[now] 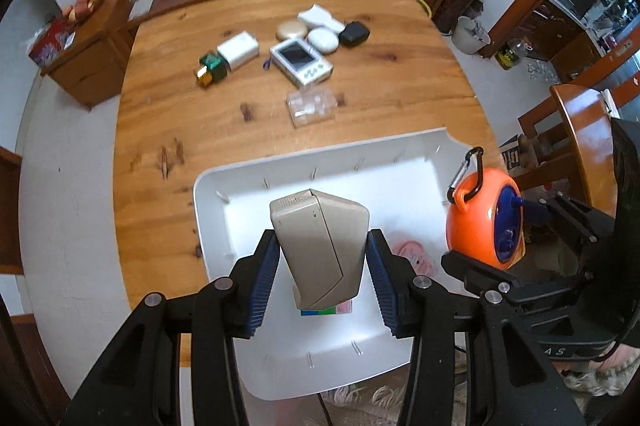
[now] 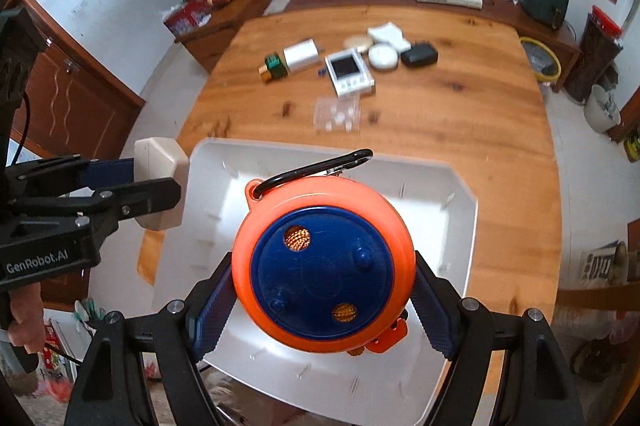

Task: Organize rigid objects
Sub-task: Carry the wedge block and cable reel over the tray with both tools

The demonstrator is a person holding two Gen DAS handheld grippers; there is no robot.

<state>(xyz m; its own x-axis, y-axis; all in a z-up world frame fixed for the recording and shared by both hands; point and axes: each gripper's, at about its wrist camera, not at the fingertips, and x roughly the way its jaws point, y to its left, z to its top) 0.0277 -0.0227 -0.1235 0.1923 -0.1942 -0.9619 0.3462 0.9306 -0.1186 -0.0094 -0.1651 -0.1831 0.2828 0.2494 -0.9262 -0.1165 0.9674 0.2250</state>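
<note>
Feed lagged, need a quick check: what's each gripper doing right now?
Left gripper: closed on the beige device.
Right gripper: closed on the orange reel, above the white tray.

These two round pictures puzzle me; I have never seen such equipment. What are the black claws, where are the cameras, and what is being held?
No robot here: a person holds a two-finger gripper in each hand, with a wide-angle camera on each looking along its fingers. In the left hand's view, the left gripper is shut on a beige box-shaped device. In the right hand's view, the right gripper is shut on an orange and blue reel with a carabiner. Both hang over a white tray on a wooden table. Farther back lie small cases, a white handheld gadget and a clear plastic box.
</note>
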